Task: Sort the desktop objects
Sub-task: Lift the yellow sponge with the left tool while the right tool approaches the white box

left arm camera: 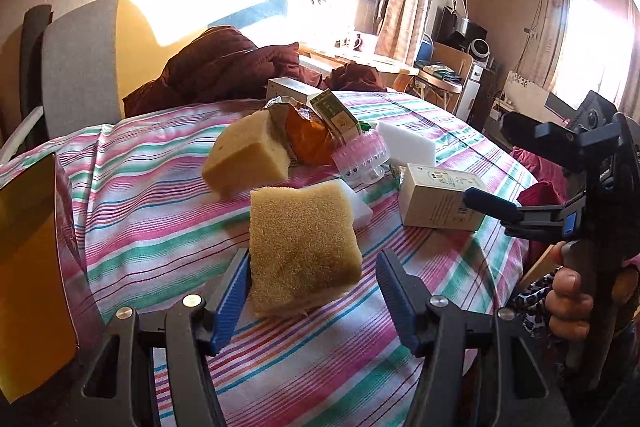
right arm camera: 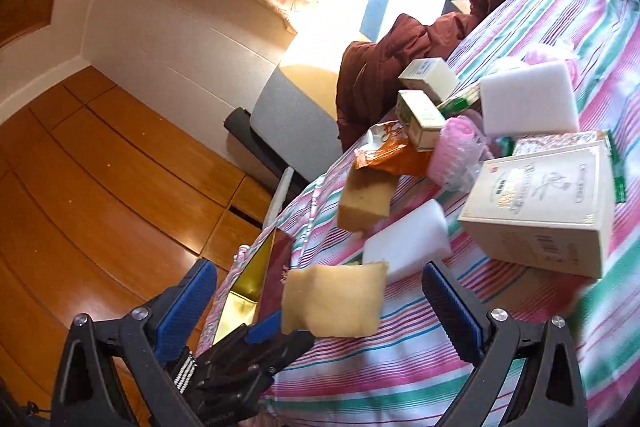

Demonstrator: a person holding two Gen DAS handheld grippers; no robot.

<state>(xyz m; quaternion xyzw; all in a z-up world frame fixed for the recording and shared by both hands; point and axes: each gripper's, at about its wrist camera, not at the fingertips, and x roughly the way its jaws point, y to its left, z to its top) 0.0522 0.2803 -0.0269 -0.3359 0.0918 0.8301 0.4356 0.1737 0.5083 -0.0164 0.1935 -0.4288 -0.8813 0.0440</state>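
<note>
A yellow sponge (left arm camera: 300,251) lies between the spread blue fingers of my left gripper (left arm camera: 316,295), which is open; the left pad touches its edge. It also shows in the right wrist view (right arm camera: 334,301). Behind it lie a white foam block (left arm camera: 352,201), a second yellow sponge (left arm camera: 244,157), an orange snack bag (left arm camera: 308,137), a pink roller (left arm camera: 360,151), another white foam block (left arm camera: 408,143) and several small cartons (left arm camera: 440,201). My right gripper (right arm camera: 320,311) is open and empty at the table's right side; it shows in the left wrist view (left arm camera: 492,205).
A striped cloth (left arm camera: 160,227) covers the round table. A gold-lined box (left arm camera: 28,267) stands at the left edge. A dark red jacket (left arm camera: 224,67) lies on a chair behind the table. Wooden floor (right arm camera: 100,167) lies beyond the edge.
</note>
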